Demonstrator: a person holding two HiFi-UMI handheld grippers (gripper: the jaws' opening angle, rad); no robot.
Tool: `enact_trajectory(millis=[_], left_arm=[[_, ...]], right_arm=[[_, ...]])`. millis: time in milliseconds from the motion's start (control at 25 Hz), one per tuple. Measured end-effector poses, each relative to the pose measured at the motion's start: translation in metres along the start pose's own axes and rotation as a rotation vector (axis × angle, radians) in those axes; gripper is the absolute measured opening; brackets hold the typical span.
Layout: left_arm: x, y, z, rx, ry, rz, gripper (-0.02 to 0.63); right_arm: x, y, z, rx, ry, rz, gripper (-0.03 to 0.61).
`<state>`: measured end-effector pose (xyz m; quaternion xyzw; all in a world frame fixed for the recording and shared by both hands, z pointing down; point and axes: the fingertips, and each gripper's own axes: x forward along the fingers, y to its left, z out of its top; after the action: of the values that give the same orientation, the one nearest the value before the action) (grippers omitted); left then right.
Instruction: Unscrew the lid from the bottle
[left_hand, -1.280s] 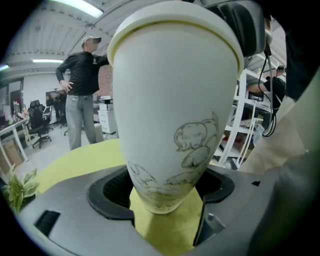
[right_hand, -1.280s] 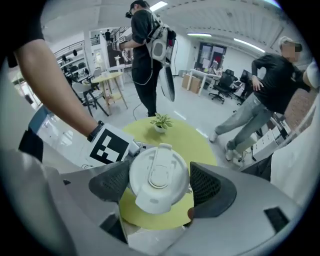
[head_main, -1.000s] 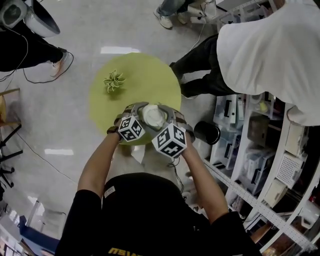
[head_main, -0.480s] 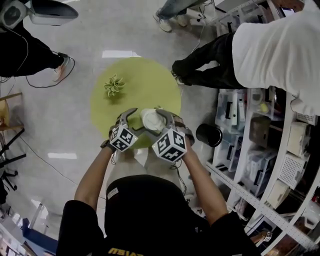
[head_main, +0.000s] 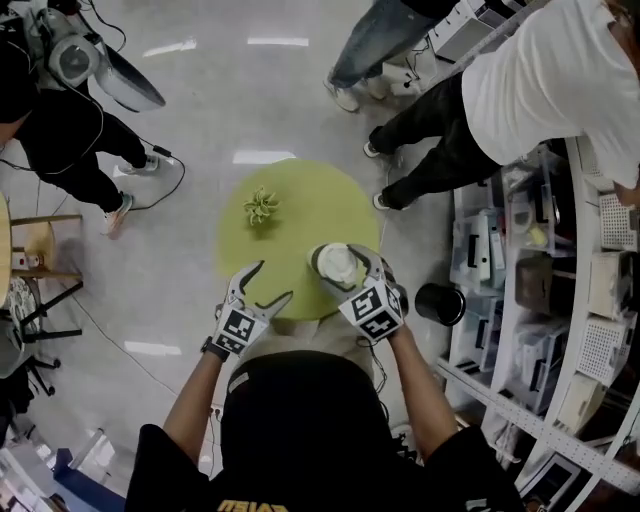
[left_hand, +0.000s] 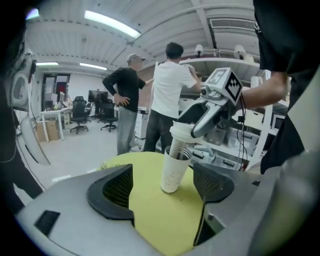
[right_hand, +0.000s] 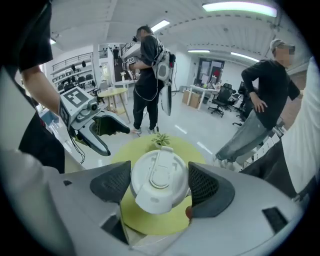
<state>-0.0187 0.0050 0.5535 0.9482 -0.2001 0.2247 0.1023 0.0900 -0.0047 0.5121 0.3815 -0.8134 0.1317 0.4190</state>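
On the round green table (head_main: 300, 195) the speckled white bottle (left_hand: 172, 175) stands upright and free. The left gripper (head_main: 268, 284) has its jaws wide apart and touches nothing. The right gripper (right_hand: 160, 184) is clamped on the white lid (left_hand: 182, 131), just above the bottle's mouth. I think it should rise straight up, because the lid's tube (left_hand: 176, 148) hangs inside the bottle. I cannot see whether there is liquid in it.

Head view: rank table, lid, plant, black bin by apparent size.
1. table
2. black bin, lid and plant: these look alike. The lid is raised nearer the camera, so no ranking among them.
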Motion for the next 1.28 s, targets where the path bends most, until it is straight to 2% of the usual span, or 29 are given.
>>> enact_trajectory(millis=[80,200,400,480,600,640,800,1040,1280], left_arm=[[-0.019,0.006,0.009,-0.025,-0.029,0.051,0.372],[-0.041,0.01,0.021,-0.046,-0.066,0.101,0.322],[-0.064,0.015,0.053,-0.009,-0.131,0.135,0.263],[-0.076,0.021,0.065,-0.024,-0.169,0.165,0.194],[-0.09,0.032,0.068,-0.054,-0.181,0.229,0.04],[-0.091,0.035,0.069,-0.05,-0.178,0.235,0.018],[-0.083,0.03,0.073,-0.001,-0.17,0.198,0.017],[-0.081,0.023,0.089,0.006,-0.204,0.187,0.017],[-0.089,0.029,0.108,0.001,-0.246,0.213,0.017]], right_arm=[[-0.01,-0.001,0.004,0.052,-0.036,-0.023,0.359],[-0.025,-0.003,0.01,0.196,-0.118,-0.037,0.359],[-0.051,-0.018,0.017,0.372,-0.251,-0.089,0.357],[-0.064,-0.022,0.016,0.414,-0.285,-0.118,0.357],[-0.081,-0.023,0.017,0.472,-0.337,-0.14,0.357],[-0.085,-0.024,0.017,0.497,-0.359,-0.148,0.357],[-0.095,-0.026,0.01,0.591,-0.422,-0.185,0.357],[-0.106,-0.034,0.01,0.609,-0.463,-0.224,0.357],[-0.124,-0.038,0.015,0.61,-0.515,-0.244,0.357]])
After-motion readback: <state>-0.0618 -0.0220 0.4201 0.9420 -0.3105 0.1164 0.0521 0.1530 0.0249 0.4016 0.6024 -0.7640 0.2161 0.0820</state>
